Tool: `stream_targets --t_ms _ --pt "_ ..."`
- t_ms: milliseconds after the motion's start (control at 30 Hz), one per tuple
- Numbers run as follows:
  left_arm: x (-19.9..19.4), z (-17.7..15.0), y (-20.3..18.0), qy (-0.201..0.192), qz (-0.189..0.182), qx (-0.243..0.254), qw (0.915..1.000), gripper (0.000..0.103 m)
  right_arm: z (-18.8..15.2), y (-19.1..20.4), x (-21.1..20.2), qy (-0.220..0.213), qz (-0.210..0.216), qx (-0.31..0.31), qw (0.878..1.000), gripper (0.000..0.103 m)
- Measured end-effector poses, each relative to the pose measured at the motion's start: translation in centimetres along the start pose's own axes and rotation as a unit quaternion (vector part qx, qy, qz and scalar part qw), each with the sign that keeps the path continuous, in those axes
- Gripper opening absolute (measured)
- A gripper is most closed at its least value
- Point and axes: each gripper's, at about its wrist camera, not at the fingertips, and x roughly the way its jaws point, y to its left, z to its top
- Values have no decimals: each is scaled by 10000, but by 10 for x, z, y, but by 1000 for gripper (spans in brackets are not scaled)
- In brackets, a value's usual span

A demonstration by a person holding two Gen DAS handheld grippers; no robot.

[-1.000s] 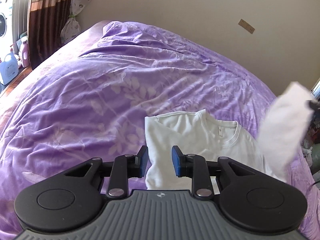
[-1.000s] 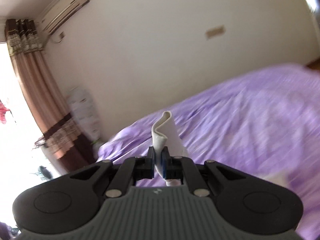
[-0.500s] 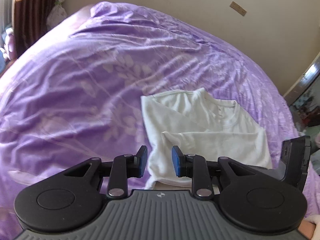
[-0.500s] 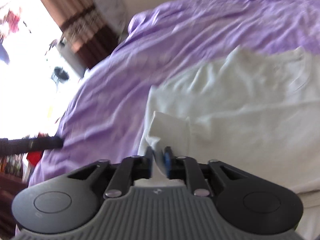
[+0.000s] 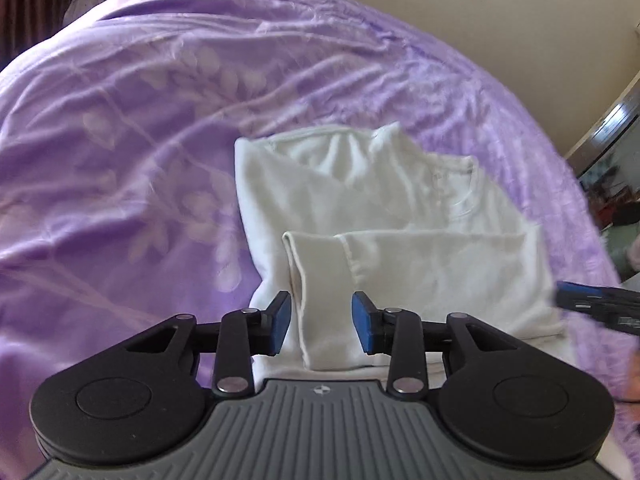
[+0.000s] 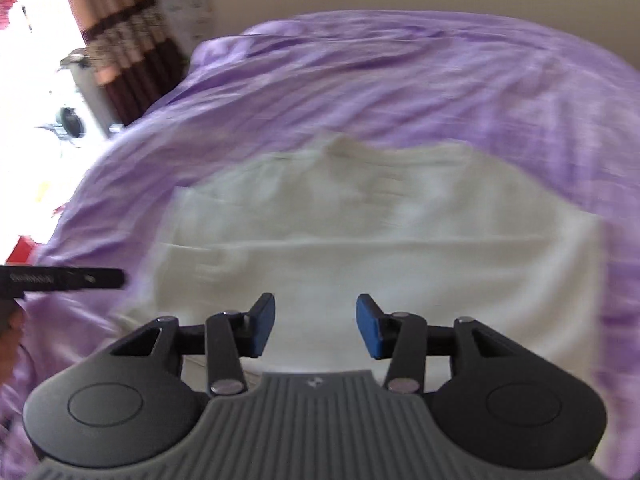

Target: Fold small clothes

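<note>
We held both the left gripper (image 5: 321, 322) and right gripper (image 6: 316, 325) with jaws wide open, empty; the shirt (image 5: 400, 216) sleeve, low in frame, could perhaps unfold if brushed.

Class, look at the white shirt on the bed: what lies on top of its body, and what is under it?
Folded sleeves lie across the white shirt: one sleeve crosswise, its cuff end turned toward the camera. Under it is the purple bedspread; the part beneath the shirt is covered.

Matt white cloth shirt (image 5: 400, 216), purple fabric bedspread (image 5: 160, 120)
</note>
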Motion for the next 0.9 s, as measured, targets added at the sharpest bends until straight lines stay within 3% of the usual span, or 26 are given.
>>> stream_targets --t_ms 133,233,300,400,567,600,700,733,833,900 --pt "21 -4 7 119 109 -175 9997 41 -25 -79 -32 27 -616 93 9981 53" --pt "26 -5 8 135 163 -159 9997 40 -47 -131 -52 146 -929 34 9956 54" --pt "24 -5 6 56 222 -101 9997 18 -61 -156 -58 264 -1192 -115 9925 54" --pt "17 -4 1 -107 184 -116 9997 2 -80 -175 -54 426 -1298 -391 9899 54" --pt "-2 6 -15 -302 86 26 9995 1 -87 -166 -21 450 -1349 -1063 9841 54" --pt "-6 8 -19 -350 75 59 9993 1 -88 -161 -11 519 -1367 -1262 9812 52" --pt "-17 16 -28 -473 80 144 9987 0 -88 -148 5 502 -1706 -1818 9671 29" --pt "-19 19 -29 -515 148 152 9984 0 -86 -147 4 434 -1703 -1866 9666 4" --pt "-14 20 -26 -483 300 187 9982 0 -80 -149 -12 301 -1679 -1742 9698 0" --pt "4 14 -21 -198 481 199 9984 0 -81 -157 -17 397 -1700 -1712 9696 0"
